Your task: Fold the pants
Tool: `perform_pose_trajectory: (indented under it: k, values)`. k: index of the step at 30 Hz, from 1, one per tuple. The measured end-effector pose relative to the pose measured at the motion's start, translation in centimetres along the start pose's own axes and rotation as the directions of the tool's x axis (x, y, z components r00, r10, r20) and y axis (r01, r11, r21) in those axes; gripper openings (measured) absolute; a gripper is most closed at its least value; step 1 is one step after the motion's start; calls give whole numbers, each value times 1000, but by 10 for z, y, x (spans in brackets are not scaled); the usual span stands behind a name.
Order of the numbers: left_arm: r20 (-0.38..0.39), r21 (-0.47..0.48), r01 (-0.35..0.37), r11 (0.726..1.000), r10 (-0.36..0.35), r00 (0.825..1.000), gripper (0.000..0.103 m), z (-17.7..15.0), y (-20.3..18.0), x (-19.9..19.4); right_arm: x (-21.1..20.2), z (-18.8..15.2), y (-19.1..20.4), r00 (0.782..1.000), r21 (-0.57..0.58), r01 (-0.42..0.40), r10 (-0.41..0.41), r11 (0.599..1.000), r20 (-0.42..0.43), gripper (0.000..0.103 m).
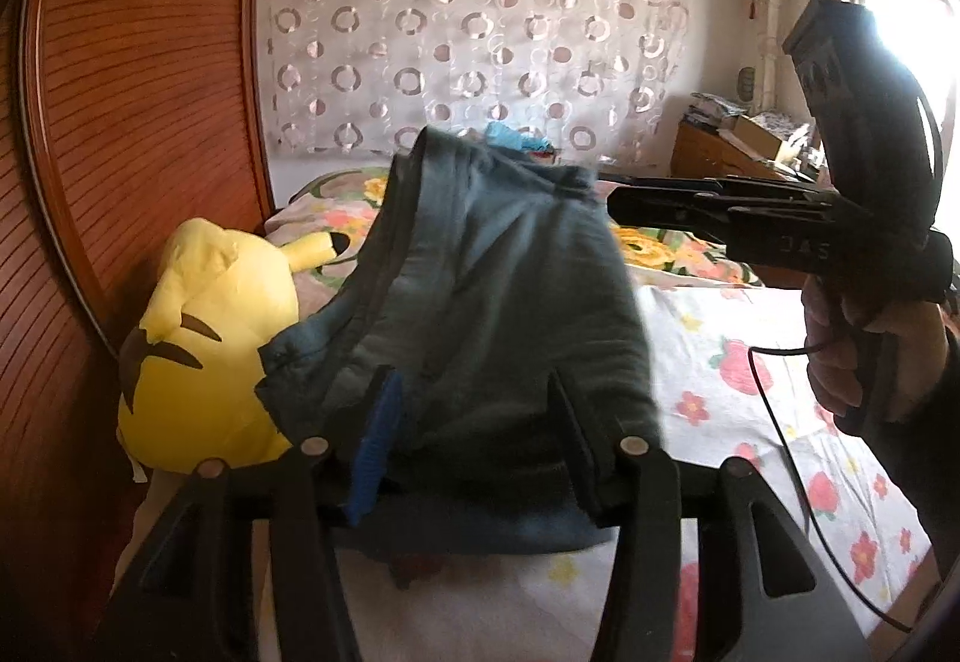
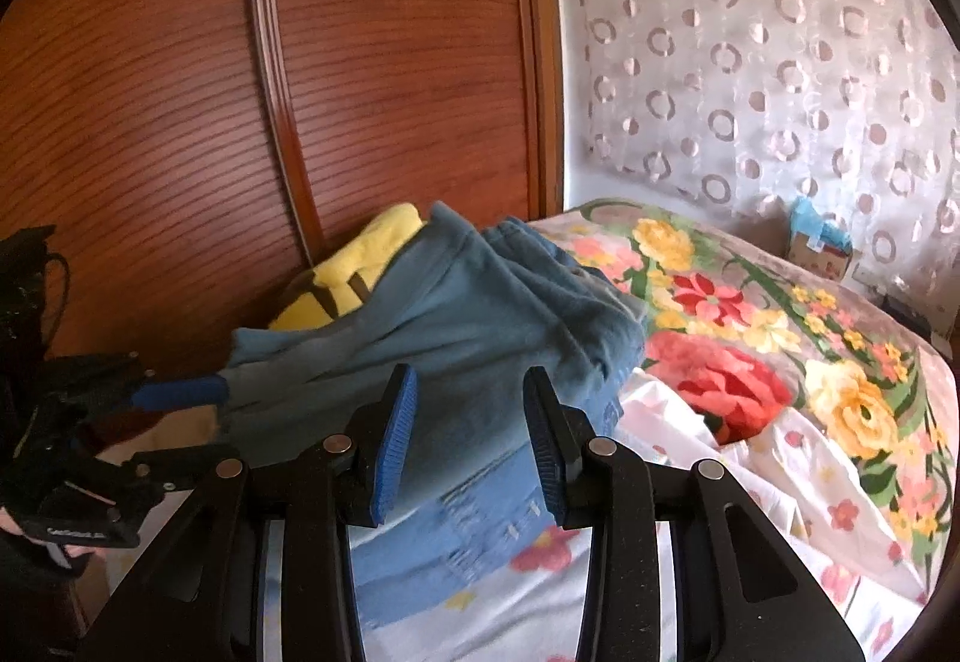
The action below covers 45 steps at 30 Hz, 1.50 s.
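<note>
A pair of dark teal pants (image 1: 492,290) lies bunched in a heap on a bed covered by a white floral sheet (image 1: 750,362). The left tool (image 1: 474,422) has its fingers spread apart around the near end of the heap, the fabric lying between them; whether they pinch it cannot be told. The right tool (image 2: 471,428) hovers just above the pants with its blue-padded fingers (image 2: 393,446) spread wide, gripping nothing. A yellow Pikachu plush (image 1: 204,356) sits just behind the pants against a reddish wooden slatted wardrobe (image 1: 138,122). A bright flowered blanket (image 2: 750,326) lies farther along the bed.
</note>
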<state>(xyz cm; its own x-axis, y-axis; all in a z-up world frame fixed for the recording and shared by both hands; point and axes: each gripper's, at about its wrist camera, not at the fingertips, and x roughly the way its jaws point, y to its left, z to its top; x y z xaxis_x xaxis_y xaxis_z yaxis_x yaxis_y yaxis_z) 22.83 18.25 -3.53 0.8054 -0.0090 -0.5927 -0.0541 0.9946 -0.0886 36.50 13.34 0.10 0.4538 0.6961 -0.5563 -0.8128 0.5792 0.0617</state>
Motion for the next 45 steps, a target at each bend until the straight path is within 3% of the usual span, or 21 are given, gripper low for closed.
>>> perform_pose_trajectory:
  k: [11,27,32,40,45]
  values:
    - [75,60,36,998,-40,996,58,0,-23,-64,-63,-8,18,998,18,43,-44,999,54,37]
    - [158,120,-29,992,10,987,58,-10,-66,-133,-150,-34,54,986,42,91,-96,995,139,45]
    - [150,110,54,992,-70,986,59,-12,-75,-140,-168,-48,60,981,59,113,-121,992,150,48]
    - [143,139,75,987,-95,985,59,-20,-101,-144,-202,-80,58,968,113,184,-200,976,151,66]
    - [128,138,109,984,-127,984,59,-28,-116,-139,-221,-102,55,957,167,228,-253,959,144,71]
